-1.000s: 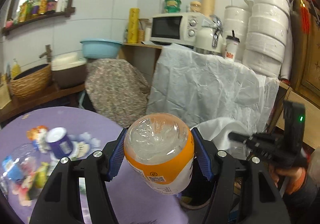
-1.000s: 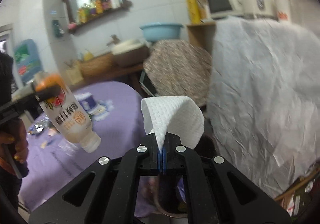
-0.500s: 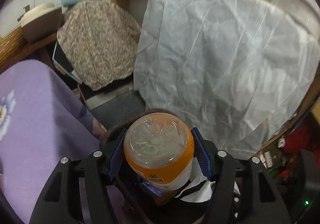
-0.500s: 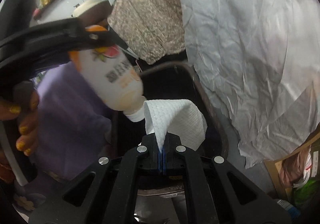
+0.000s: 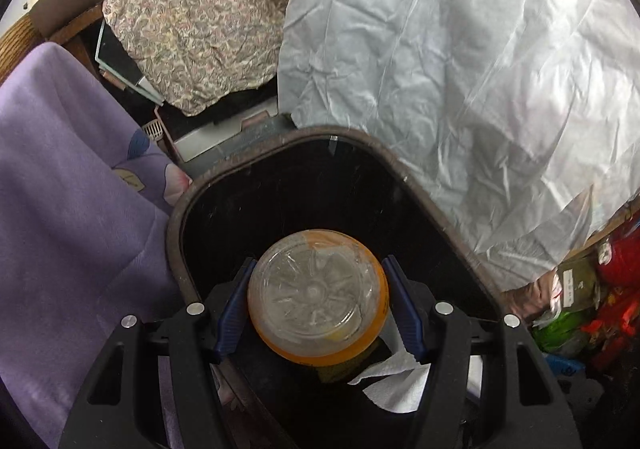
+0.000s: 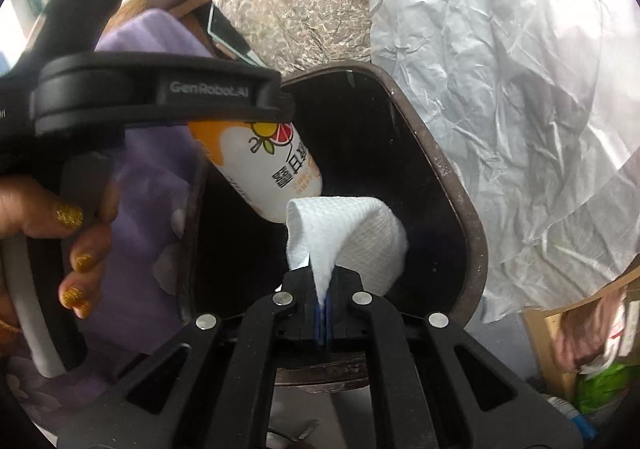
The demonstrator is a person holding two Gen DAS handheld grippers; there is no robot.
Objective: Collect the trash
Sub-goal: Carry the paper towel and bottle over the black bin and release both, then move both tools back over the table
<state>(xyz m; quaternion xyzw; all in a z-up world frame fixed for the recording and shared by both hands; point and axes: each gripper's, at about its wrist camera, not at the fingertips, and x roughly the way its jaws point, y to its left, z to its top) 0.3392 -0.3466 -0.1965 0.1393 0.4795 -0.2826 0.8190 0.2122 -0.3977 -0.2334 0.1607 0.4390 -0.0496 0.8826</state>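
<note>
My left gripper (image 5: 319, 305) is shut on an orange-and-white plastic bottle (image 5: 318, 297), held neck down over the open black trash bin (image 5: 384, 163). The same bottle (image 6: 264, 165) shows in the right wrist view, tilted into the bin mouth (image 6: 436, 165) under the left gripper's body. My right gripper (image 6: 324, 299) is shut on a white paper towel (image 6: 348, 233), held just above the bin's near rim. The towel (image 5: 396, 381) also shows below the bottle in the left wrist view.
A purple tablecloth (image 5: 60, 177) hangs against the bin's left side. A white plastic sheet (image 5: 460, 49) drapes behind and to the right. A floral cloth (image 5: 200, 17) covers something at the back. Cluttered packets (image 5: 580, 309) lie on the floor at right.
Both grippers swung from the table down over the bin. The bottle and the paper towel now hang in its mouth, closer than half a second ago.
</note>
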